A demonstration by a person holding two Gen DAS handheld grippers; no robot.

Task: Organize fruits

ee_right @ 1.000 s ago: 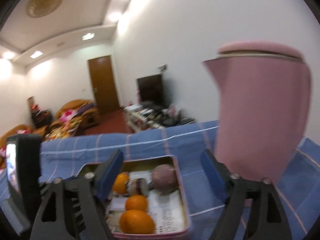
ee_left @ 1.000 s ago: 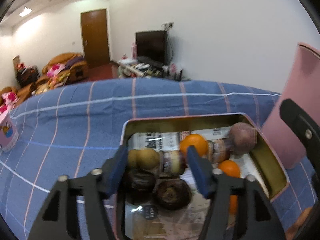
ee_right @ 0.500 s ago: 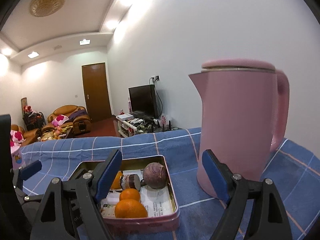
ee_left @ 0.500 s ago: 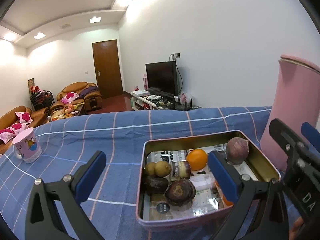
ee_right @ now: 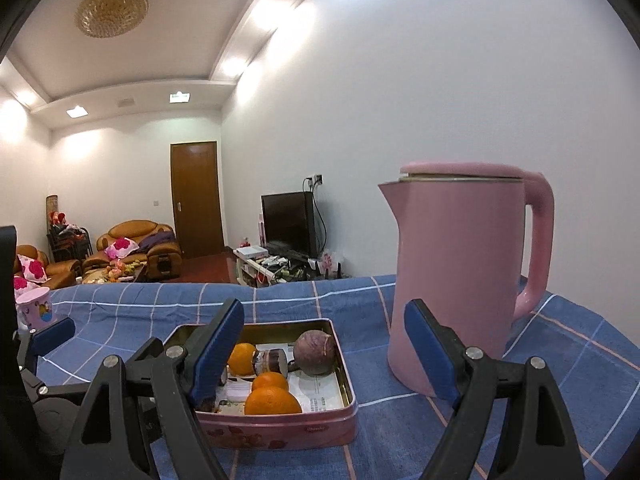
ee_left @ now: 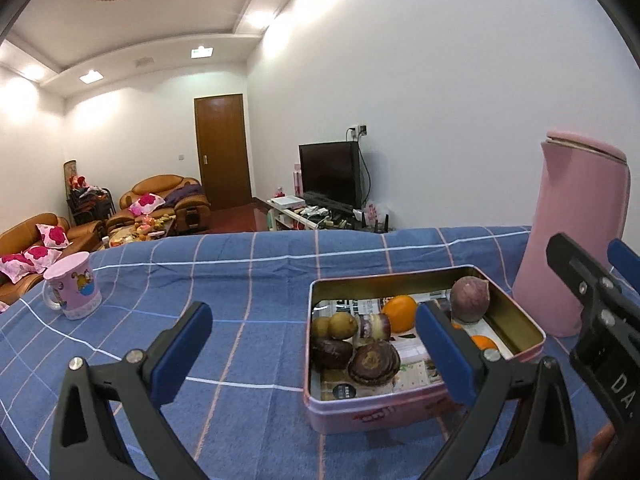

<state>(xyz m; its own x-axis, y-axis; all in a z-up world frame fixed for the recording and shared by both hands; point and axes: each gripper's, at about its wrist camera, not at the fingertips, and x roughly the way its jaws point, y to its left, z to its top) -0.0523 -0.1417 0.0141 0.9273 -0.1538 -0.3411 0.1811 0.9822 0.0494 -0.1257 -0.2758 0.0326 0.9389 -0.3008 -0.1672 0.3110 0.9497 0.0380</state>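
Left claw: my left claw [ee_left: 312,354] stands at its widest, blue pads far apart, nothing pressed between them; its jaws have just been opening.
Left claw's right pad: one blue fingertip [ee_left: 444,354] overlaps the near right part of the tin in the left wrist view; I cannot tell whether it touches.
Right claw: my right claw [ee_right: 324,354] is fairly wide and grips nothing.
Tin: a shallow rectangular pink metal tin [ee_left: 404,408] lined with printed paper sits on the cloth, at about 1 o'clock from my left claw and 11 o'clock from my right claw.
Fruit in the tin: a round orange fruit [ee_left: 399,312] lies toward the far wall; a large purple-brown round fruit [ee_left: 470,299] sits in the far right corner.
More fruit: two small yellow-green fruits [ee_left: 335,326] lie at the left side, with two dark wrinkled purple fruits [ee_left: 374,362] nearer to me.
Right wrist view: two more oranges [ee_right: 272,398] lie at the tin's near edge, at 12 o'clock between my pads.
Kettle: a tall pink lidded kettle with a handle [ee_right: 460,272] stands upright just right of the tin, at 1 o'clock from my right claw.
Mug: a pink cartoon-printed mug [ee_left: 74,290] stands well apart, at 10 o'clock from my left claw.
Surface: a blue checked tablecloth [ee_left: 240,280] covers the table.
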